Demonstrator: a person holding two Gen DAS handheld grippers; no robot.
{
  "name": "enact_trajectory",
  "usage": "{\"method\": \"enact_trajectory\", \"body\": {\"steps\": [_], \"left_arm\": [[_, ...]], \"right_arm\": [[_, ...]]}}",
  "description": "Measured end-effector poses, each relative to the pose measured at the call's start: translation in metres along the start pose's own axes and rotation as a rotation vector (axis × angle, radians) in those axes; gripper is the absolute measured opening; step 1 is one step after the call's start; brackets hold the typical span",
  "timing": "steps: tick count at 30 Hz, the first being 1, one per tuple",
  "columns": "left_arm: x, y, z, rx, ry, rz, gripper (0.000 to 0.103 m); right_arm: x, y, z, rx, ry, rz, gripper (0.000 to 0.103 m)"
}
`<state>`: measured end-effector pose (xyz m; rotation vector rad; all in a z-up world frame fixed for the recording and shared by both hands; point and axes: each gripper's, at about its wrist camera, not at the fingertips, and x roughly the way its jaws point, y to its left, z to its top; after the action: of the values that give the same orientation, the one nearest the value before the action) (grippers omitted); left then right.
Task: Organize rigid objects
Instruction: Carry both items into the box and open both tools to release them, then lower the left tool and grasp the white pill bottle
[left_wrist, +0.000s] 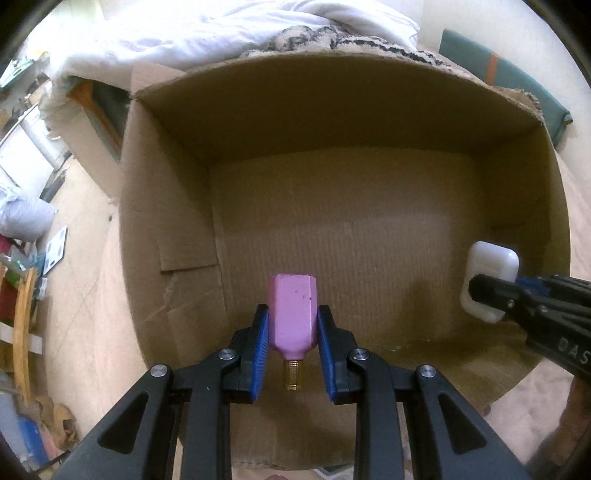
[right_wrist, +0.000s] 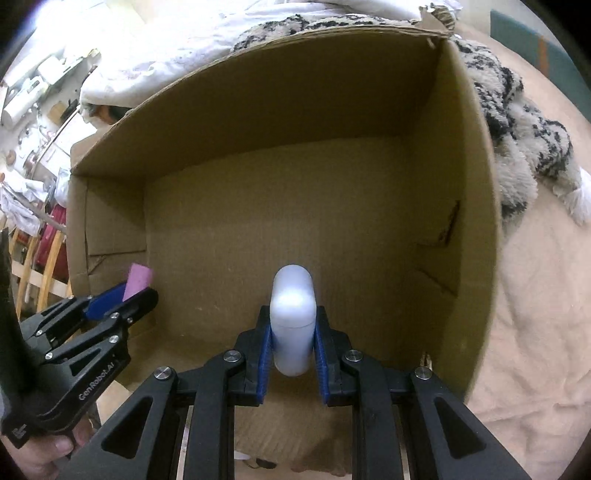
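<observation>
Cardboard box (left_wrist: 332, 122) on peach bedding (right_wrist: 535, 314); left tool (left_wrist: 292, 328) clamps pink bottle (left_wrist: 293, 314), right tool (right_wrist: 292, 332) white case (right_wrist: 292, 317)

A lived-in home, most likely a bedroom. Beyond both tongs an open cardboard box (left_wrist: 332, 229) sits on a peach bedsheet (right_wrist: 535, 332), with a rumpled white duvet (left_wrist: 192, 33) and a shaggy black-and-white throw (right_wrist: 517, 122) past it. Far left of the left tongs stand cluttered wooden shelves (left_wrist: 22, 314), with household odds and ends on them.
</observation>
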<state>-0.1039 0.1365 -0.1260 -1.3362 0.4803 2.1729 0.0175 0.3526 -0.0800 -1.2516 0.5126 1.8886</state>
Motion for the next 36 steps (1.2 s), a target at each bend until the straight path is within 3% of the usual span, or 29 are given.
{"method": "enact_trajectory", "body": {"steps": [8, 9, 11, 12, 13, 15, 19, 20, 29, 36], "left_arm": [[0.001, -0.003, -0.001, -0.001, -0.005, 0.007, 0.024], [0.0, -0.003, 0.0, -0.003, -0.008, 0.003, 0.031], [-0.004, -0.005, 0.0, -0.002, -0.022, -0.003, 0.057], [-0.007, -0.006, -0.001, -0.004, -0.034, 0.001, 0.079], [-0.01, -0.006, -0.001, -0.008, -0.044, -0.004, 0.083], [-0.017, -0.005, -0.003, -0.02, -0.054, -0.021, 0.084], [-0.028, 0.003, -0.006, -0.062, -0.042, -0.059, 0.084], [-0.032, 0.004, -0.007, -0.065, -0.045, -0.058, 0.084], [-0.079, 0.02, -0.001, -0.116, -0.11, -0.058, 0.089], [-0.127, 0.043, -0.026, -0.144, -0.158, -0.053, 0.089]], "right_arm": [[-0.014, -0.004, 0.0, 0.015, -0.055, -0.001, 0.022], [-0.017, -0.005, 0.0, 0.017, -0.069, -0.001, 0.022], [-0.023, -0.005, 0.003, 0.014, -0.108, -0.004, 0.023], [-0.028, -0.005, 0.003, 0.014, -0.126, -0.002, 0.028], [-0.033, -0.004, 0.004, 0.014, -0.147, 0.002, 0.033], [-0.046, -0.004, 0.004, 0.02, -0.194, 0.016, 0.072], [-0.068, 0.0, 0.003, 0.026, -0.268, 0.017, 0.088], [-0.072, 0.002, 0.003, 0.027, -0.285, 0.011, 0.103], [-0.116, 0.016, -0.012, 0.014, -0.361, 0.023, 0.103], [-0.147, 0.022, -0.045, 0.008, -0.368, 0.039, 0.103]]}}
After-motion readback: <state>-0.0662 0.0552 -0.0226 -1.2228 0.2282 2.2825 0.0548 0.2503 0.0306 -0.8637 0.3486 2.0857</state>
